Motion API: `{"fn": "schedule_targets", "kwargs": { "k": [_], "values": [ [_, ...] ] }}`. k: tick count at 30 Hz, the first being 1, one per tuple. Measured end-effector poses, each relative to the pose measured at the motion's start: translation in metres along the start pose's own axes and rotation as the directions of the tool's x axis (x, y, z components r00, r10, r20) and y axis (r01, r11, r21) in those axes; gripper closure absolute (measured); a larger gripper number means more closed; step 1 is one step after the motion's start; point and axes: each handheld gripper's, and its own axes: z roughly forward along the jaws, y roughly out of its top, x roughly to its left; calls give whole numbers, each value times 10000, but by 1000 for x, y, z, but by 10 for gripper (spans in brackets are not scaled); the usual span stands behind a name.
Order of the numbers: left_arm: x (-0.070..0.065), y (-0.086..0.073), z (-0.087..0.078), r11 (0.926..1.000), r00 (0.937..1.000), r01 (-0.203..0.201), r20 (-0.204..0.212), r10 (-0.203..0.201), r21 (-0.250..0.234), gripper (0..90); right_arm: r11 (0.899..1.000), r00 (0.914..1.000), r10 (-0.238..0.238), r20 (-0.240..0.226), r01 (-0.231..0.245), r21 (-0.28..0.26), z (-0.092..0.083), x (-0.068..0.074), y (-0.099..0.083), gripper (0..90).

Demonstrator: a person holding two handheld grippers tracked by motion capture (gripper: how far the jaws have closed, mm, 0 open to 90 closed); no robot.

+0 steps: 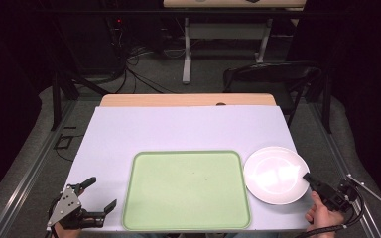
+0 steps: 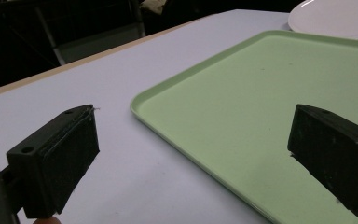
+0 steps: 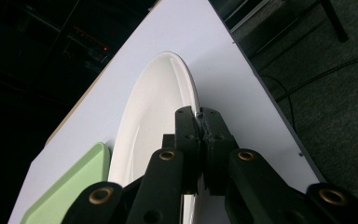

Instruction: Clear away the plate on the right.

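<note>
A white round plate [image 1: 275, 174] lies on the table just right of a pale green tray [image 1: 186, 191]. My right gripper [image 1: 307, 176] comes in from the lower right, its jaws shut on the plate's near right rim. In the right gripper view the two jaws [image 3: 199, 114] pinch the edge of the plate [image 3: 154, 107], with a corner of the tray [image 3: 74, 186] to the left. My left gripper [image 1: 103, 191] stands open and empty beside the tray's front left corner. Its view shows the wide gap of the left gripper [image 2: 193, 135] over the tray's rim [image 2: 177, 121], the plate [image 2: 335, 16] far off.
The lilac-covered table [image 1: 178, 124] has a bare wooden strip [image 1: 188, 100] at its far edge. A black chair [image 1: 273, 74] stands beyond the far right corner, and cables lie on the floor behind.
</note>
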Motion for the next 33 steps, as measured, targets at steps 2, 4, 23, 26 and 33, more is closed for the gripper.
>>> {"fn": "schedule_targets", "kwargs": {
  "k": [2, 4, 23, 26, 33],
  "values": [
    [0, 0, 0, 10000, 10000, -1, 1, 1, 0, 17, 9999, 9999, -107, -50, 107, -37, 0, 2, 1, 872],
    [0, 0, 0, 10000, 10000, 28, -4, -28, -5, 16, 9994, 9994, -336, -31, 336, -58, -1, 6, 2, 872],
    [-4, 3, 1, 9999, 9999, -123, 113, 123, 53, 17, 9897, 9899, -1416, 12, 1416, -213, -12, 32, 16, 871],
    [-6, 5, 3, 9998, 9997, -158, 205, 156, 102, 17, 9936, 9936, -1093, -274, 1085, -307, -15, 31, 20, 871],
    [-13, 22, 16, 9994, 9981, 65, 615, -85, 329, 12, 9992, 9949, -406, -923, 399, -99, -11, 31, 21, 870]
  ]
}}
